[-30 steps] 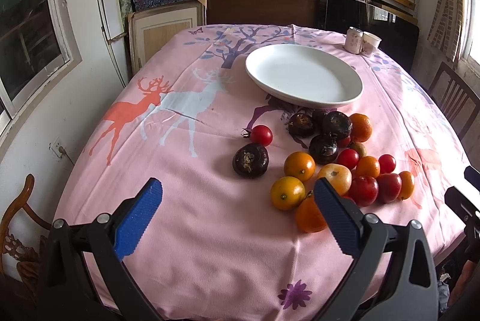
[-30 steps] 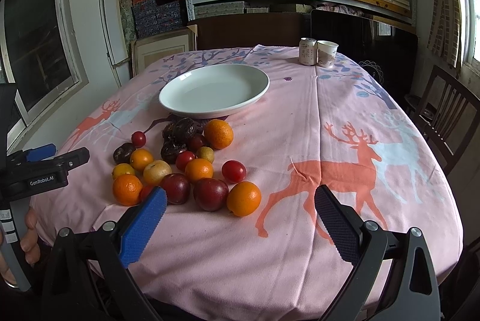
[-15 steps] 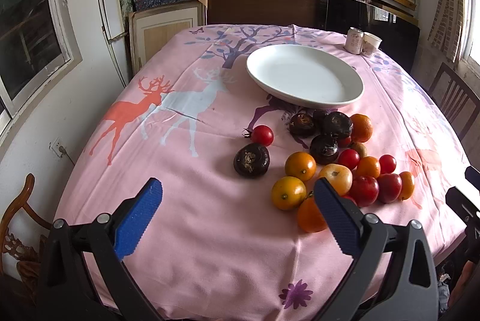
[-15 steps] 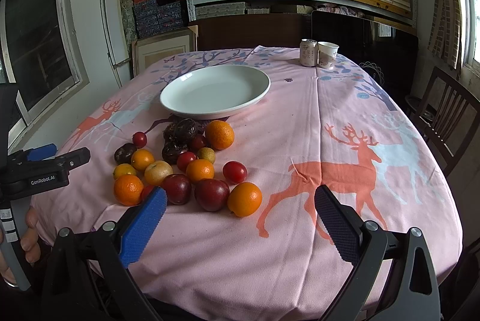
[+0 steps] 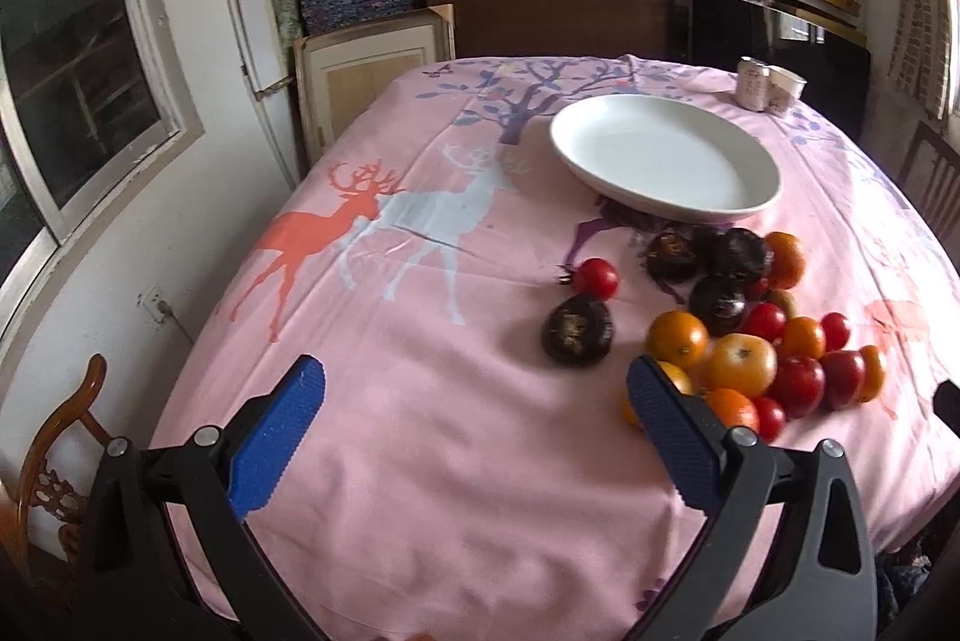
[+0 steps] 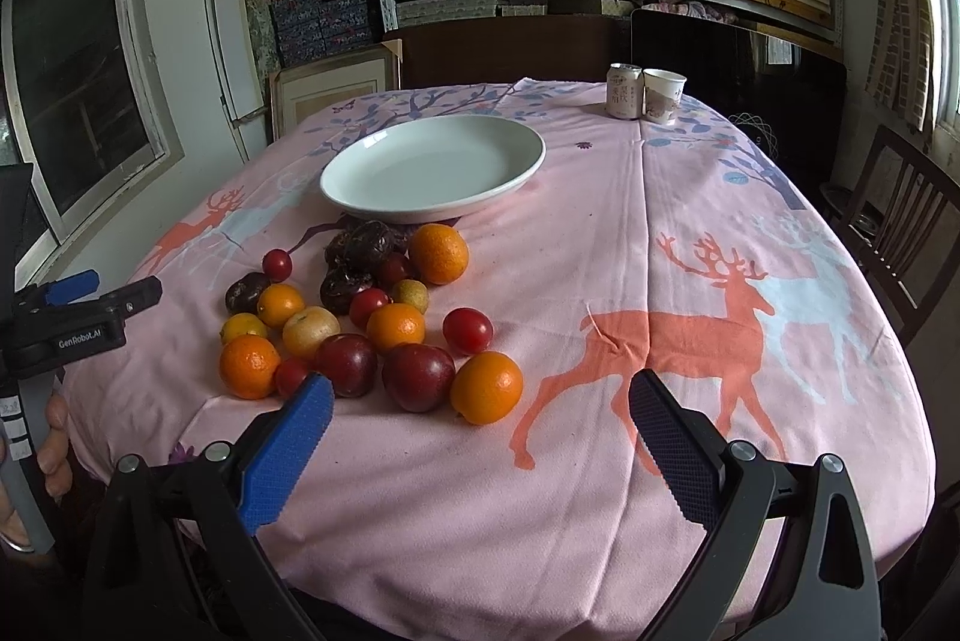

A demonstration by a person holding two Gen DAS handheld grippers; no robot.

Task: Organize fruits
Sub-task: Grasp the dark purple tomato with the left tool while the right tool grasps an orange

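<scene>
Both tongs (image 5: 474,422) nearer fruit (image 5: 741,365).

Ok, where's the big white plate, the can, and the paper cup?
white plate (image 6: 366,149), right wrist view, on its near-left rim.
can (image 6: 624,92), right wrist view, middle of its side.
paper cup (image 6: 663,98), right wrist view, middle of its side.

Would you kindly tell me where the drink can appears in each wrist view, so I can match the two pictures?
Left wrist view: the drink can stands far upper right, beyond the white plate.
Right wrist view: the drink can stands upper centre-right, beyond the plate.
Shared landmark: the paper cup right beside it.
</scene>
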